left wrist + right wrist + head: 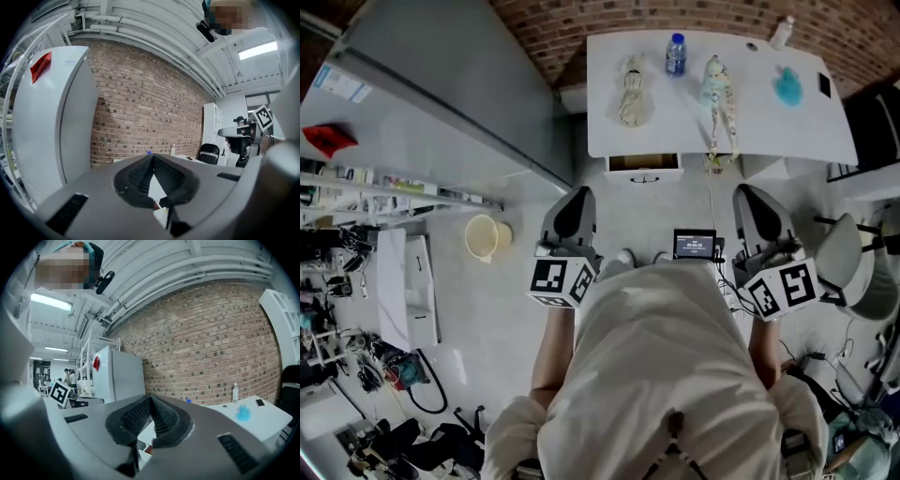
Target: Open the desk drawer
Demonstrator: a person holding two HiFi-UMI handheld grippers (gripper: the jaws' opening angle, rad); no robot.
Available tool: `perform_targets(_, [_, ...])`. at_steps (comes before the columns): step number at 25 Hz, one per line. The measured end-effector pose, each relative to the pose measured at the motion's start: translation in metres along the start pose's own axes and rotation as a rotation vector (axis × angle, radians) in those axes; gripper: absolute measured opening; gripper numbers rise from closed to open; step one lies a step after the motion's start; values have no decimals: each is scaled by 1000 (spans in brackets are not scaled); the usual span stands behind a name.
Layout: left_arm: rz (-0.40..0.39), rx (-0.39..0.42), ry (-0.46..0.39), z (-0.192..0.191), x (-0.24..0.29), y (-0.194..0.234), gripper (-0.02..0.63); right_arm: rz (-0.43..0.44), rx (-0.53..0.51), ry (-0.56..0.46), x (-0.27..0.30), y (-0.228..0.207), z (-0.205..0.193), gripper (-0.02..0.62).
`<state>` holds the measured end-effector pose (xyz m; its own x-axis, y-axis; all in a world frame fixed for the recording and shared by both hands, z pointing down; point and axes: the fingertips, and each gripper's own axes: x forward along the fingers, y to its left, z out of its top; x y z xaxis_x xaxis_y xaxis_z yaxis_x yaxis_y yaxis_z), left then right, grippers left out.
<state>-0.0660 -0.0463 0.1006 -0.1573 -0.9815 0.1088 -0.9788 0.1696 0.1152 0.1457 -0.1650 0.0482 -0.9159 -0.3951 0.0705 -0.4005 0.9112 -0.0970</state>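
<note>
Your left gripper (577,194) and right gripper (744,193) are held up in front of your chest, side by side and roughly level. Both point toward the white desk (825,131) and are well apart from it. Each claw is pressed together on nothing: in the left gripper view the ribbed black pads (138,176) meet at the tip with only brick wall beyond, and the right gripper view shows its pads (136,416) meeting the same way. The desk drawer (643,167) sits under the desk's front edge toward its left end, ahead of you and between the two grippers. It juts out a little past the edge, with a tan inside showing above its white front. Neither claw touches it. On the desk top are a blue-labelled water bottle (675,53), two limp dolls (632,91) and a turquoise object (787,86). A refrigerator (441,84) stands to your left, with a yellow bucket (486,236) on the floor near it.
</note>
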Motion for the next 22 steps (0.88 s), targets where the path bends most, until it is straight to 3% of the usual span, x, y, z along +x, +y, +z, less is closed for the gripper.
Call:
perform_targets(8, [-36, 17, -114, 63, -20, -27, 6, 46, 27, -34, -5, 32, 16, 25])
perform_targets(22, [-88, 6, -81, 52, -34, -54, 7, 48, 62, -34, -29, 49, 6, 25])
